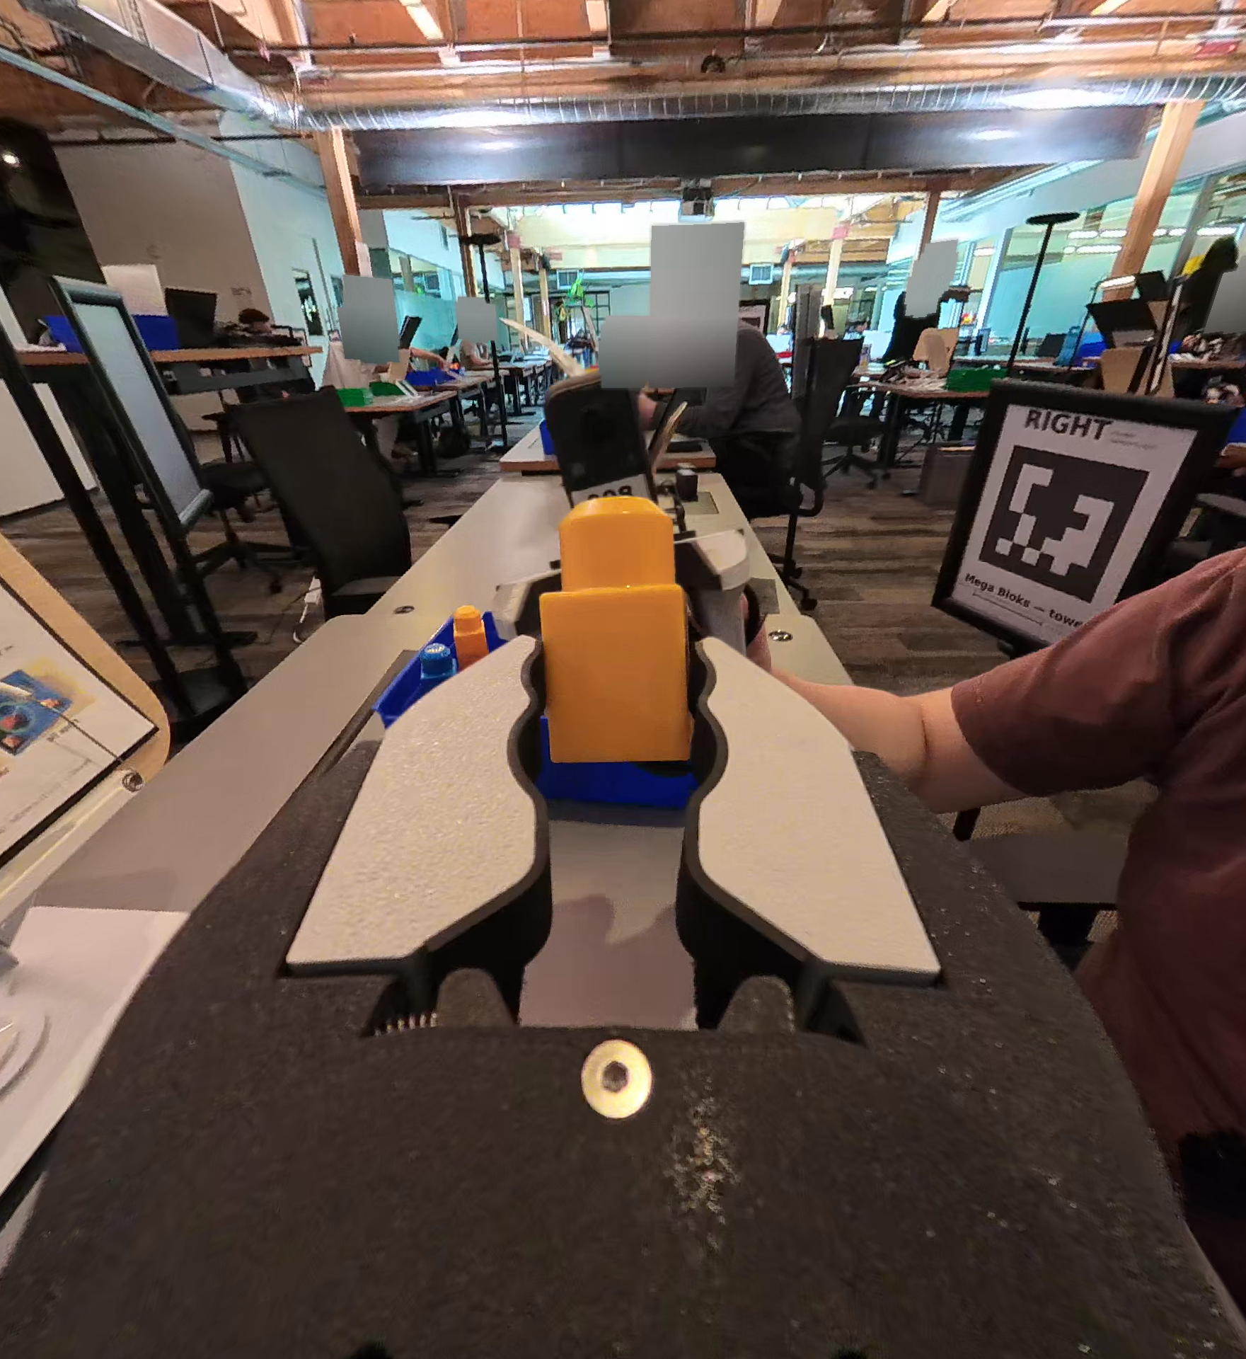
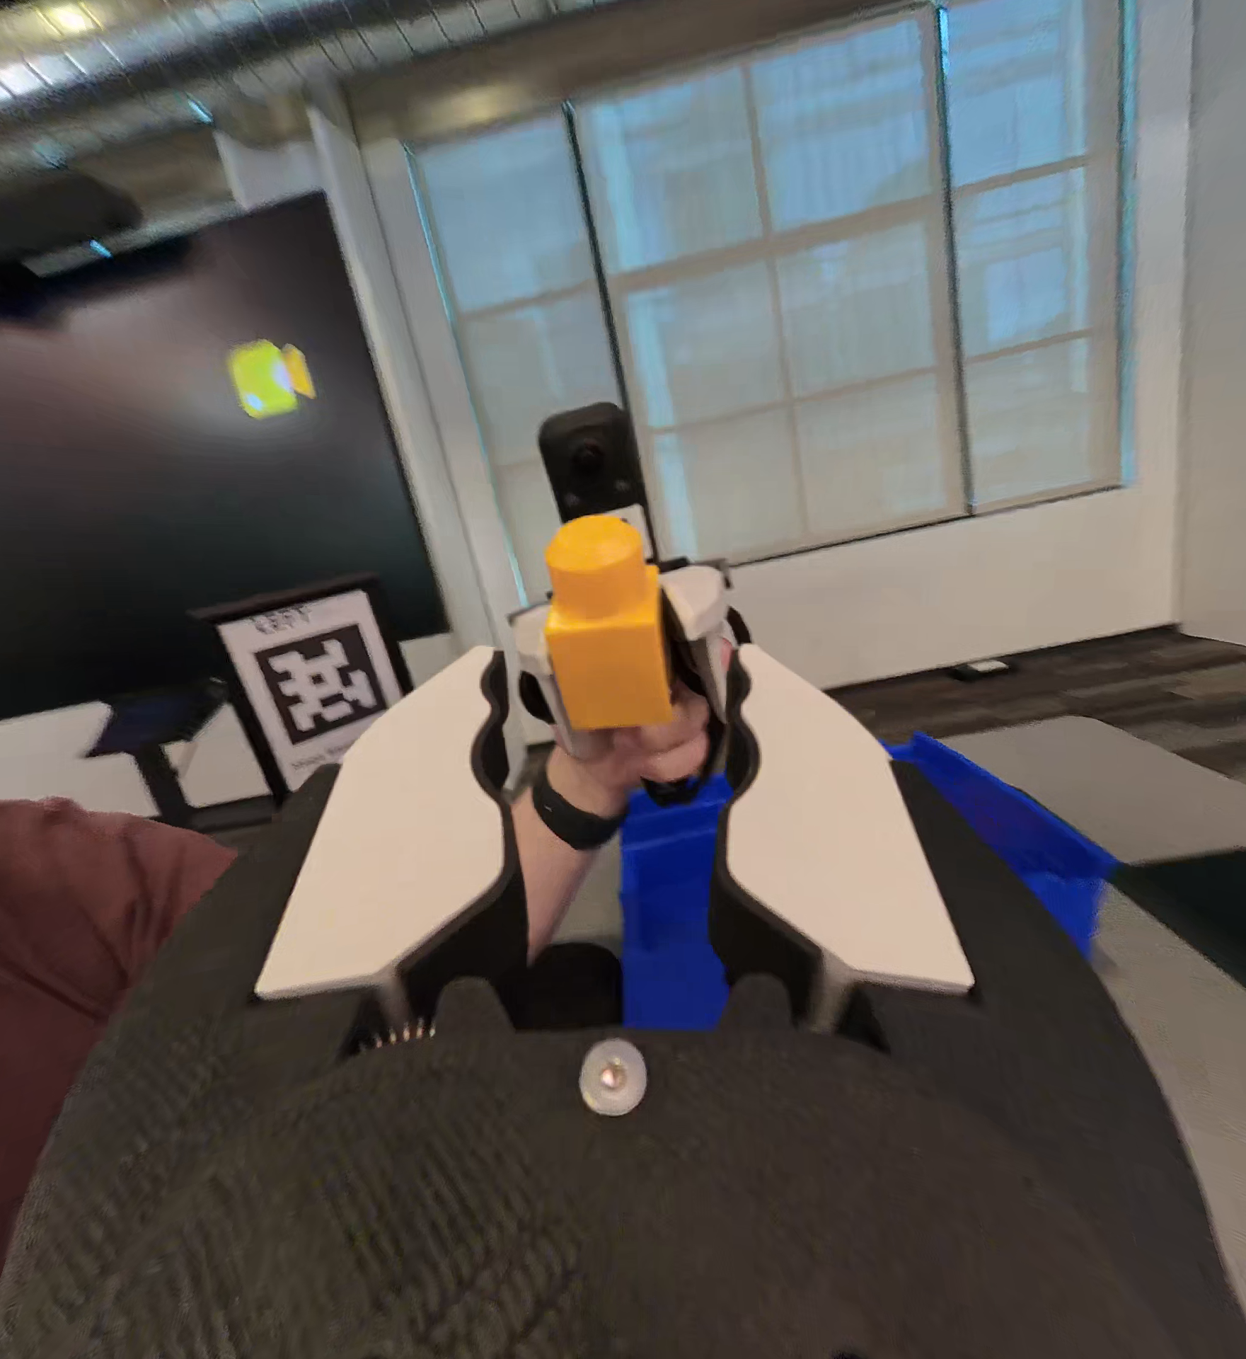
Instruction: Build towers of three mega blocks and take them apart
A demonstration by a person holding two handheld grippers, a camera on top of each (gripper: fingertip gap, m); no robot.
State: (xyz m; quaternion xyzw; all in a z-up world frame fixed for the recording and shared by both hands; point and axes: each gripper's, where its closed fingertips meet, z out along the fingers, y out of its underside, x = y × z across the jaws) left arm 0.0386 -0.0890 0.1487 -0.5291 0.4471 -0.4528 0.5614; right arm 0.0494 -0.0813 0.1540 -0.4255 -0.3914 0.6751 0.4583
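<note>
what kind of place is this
Most likely an open-plan office or lab set up for recording manipulation data: rows of desks with people seated at them, office chairs, exposed ceiling ducts, and framed marker boards standing beside a grey worktable that holds a blue bin of toy blocks.

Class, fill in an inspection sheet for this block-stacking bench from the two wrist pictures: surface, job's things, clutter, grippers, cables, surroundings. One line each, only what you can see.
Surface: long grey table, mostly bare beyond the bin.
Job's things: yellow block held upright, stud up; blue bin holding an orange block and a blue block.
Clutter: nothing seen on the table; framed marker sign stands beside it.
Grippers: left gripper shut on the yellow block, pads against its sides; right gripper open, facing that block, not gripping it.
Cables: nothing seen.
Surroundings: open office with desks, black chair, seated people; large windows in the right wrist view.
</note>
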